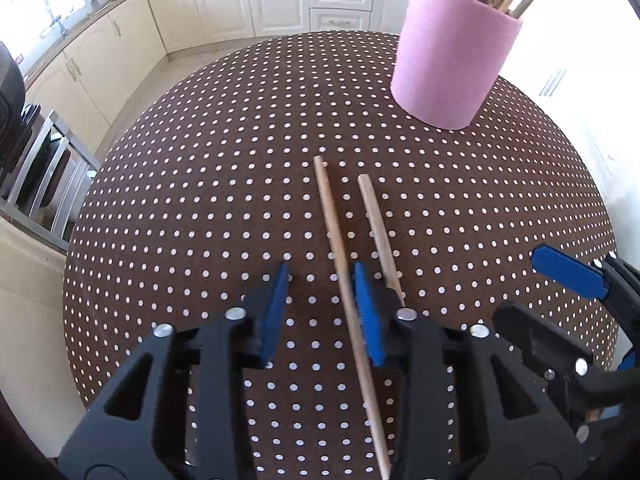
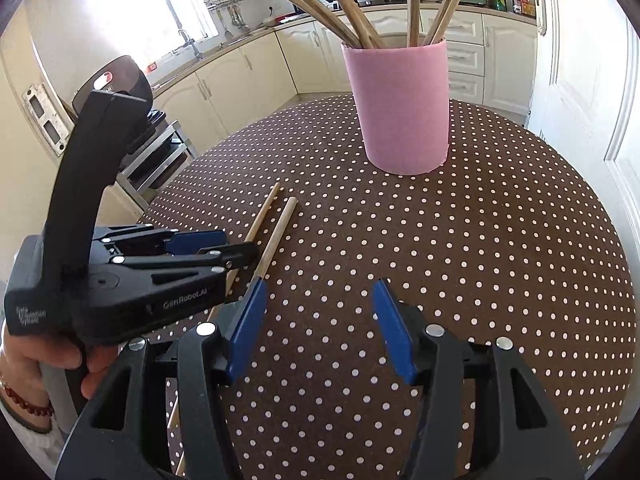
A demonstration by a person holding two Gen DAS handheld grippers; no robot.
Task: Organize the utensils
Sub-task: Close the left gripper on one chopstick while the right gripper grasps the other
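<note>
Cream cabinets (image 1: 224,0), dotted tablecloth (image 1: 200,200), window (image 2: 160,0).

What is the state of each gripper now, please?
Left gripper: open, one wooden stick between its jaws, not clamped.
Right gripper: open, holding nothing.

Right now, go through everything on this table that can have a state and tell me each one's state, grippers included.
Left gripper: open, one stick between the fingers, pads not pressing it.
Right gripper: open, nothing between the fingers.
Left stick: flat on the tablecloth.
Right stick: flat on the cloth, outside the left gripper.
Pink holder: upright, holding several wooden utensils.
</note>
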